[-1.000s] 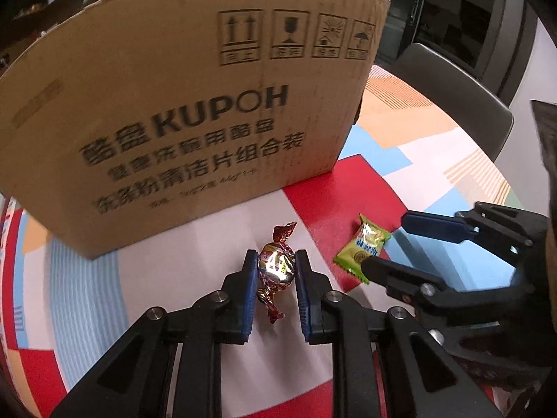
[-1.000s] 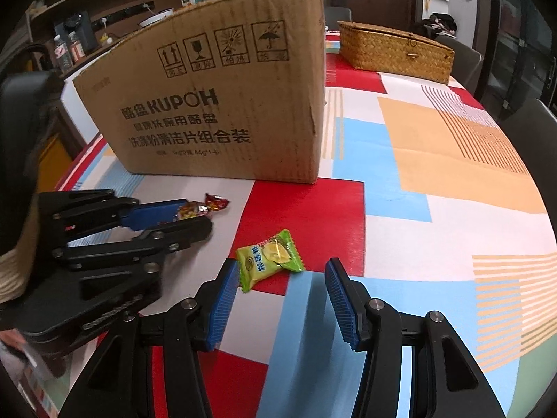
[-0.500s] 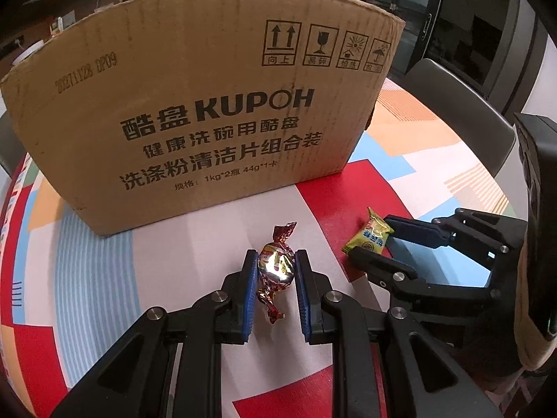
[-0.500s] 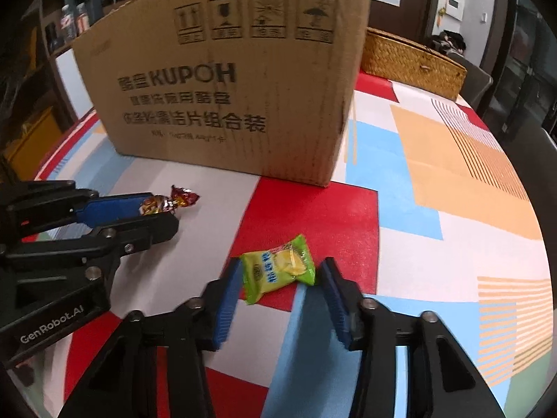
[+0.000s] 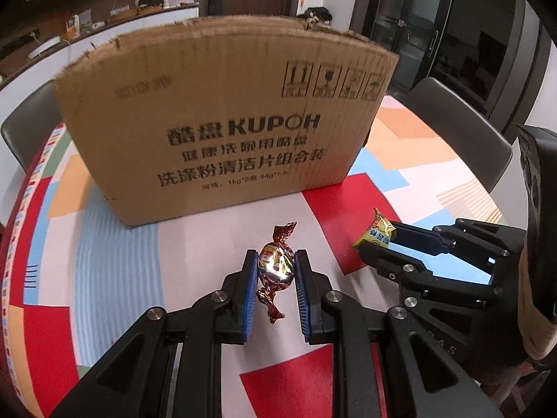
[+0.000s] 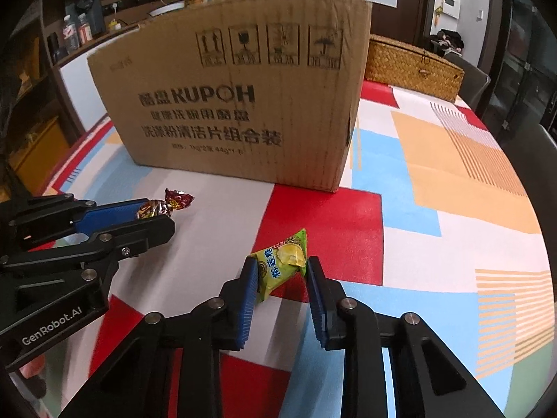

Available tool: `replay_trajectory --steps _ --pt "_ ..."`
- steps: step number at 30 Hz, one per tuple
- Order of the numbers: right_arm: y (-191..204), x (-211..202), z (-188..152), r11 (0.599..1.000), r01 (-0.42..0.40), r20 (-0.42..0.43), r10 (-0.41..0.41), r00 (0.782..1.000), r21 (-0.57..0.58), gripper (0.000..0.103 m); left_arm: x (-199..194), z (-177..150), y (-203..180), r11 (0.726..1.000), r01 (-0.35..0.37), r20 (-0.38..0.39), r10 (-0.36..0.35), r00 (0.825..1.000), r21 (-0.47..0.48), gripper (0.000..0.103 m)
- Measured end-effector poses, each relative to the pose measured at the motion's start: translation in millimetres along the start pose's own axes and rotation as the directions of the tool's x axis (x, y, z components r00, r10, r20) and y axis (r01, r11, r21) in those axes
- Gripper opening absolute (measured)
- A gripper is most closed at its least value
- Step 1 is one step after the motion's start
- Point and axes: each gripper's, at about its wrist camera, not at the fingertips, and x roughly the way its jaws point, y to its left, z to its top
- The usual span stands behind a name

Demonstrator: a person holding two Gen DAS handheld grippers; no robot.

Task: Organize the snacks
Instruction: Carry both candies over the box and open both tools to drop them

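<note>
My left gripper (image 5: 276, 266) is shut on a red-and-gold foil candy (image 5: 276, 264) and holds it above the table, in front of the cardboard box (image 5: 222, 115). My right gripper (image 6: 282, 268) is shut on a green candy packet (image 6: 282, 266), lifted off the table. In the right wrist view the left gripper (image 6: 156, 214) with the foil candy (image 6: 167, 203) is at the left. In the left wrist view the right gripper (image 5: 376, 244) with the green packet (image 5: 376, 233) is at the right. The box (image 6: 236, 104) stands upright beyond both; its inside is hidden.
The table carries a colourful patterned cloth (image 6: 452, 181). A woven wicker basket (image 6: 414, 66) stands behind the box at the right. Dark chairs (image 5: 459, 129) stand at the table's far edge. Shelves with bottles (image 6: 73, 35) line the back wall.
My right gripper closed on the green packet and lifted it off the table. Both grippers have risen with their candies; the box top edge now shows.
</note>
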Motion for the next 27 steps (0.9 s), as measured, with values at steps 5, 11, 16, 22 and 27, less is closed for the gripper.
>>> replay_trajectory --steps 5,11,16,22,27 --pt "1.6 -20.7 5.2 1.000 0.007 0.048 -0.006 0.999 -0.007 0.029 -27.0 -0.5 -1.5 1.000 -0.004 0.049 0.005 0.999 -0.009 0.021" --pt "6.4 -51.6 13.8 1.000 0.001 0.120 0.000 0.993 -0.004 0.029 -65.0 3.6 -1.0 1.000 -0.020 0.117 0.022 0.993 -0.020 0.021" --pt "15.5 -78.6 23.6 1.000 0.000 0.186 0.004 0.983 -0.023 0.029 -94.1 9.3 -1.1 0.999 -0.038 0.178 0.042 0.983 -0.024 0.021" --pt "23.2 -104.7 35.4 0.999 -0.001 0.256 0.013 0.967 -0.047 0.030 -125.6 18.5 0.8 0.998 -0.056 0.254 0.062 0.965 -0.029 0.021" --pt "28.2 -121.3 47.7 0.998 0.000 0.305 0.018 0.952 -0.061 0.030 -147.7 29.8 1.1 0.997 -0.066 0.312 0.071 0.947 -0.026 0.021"
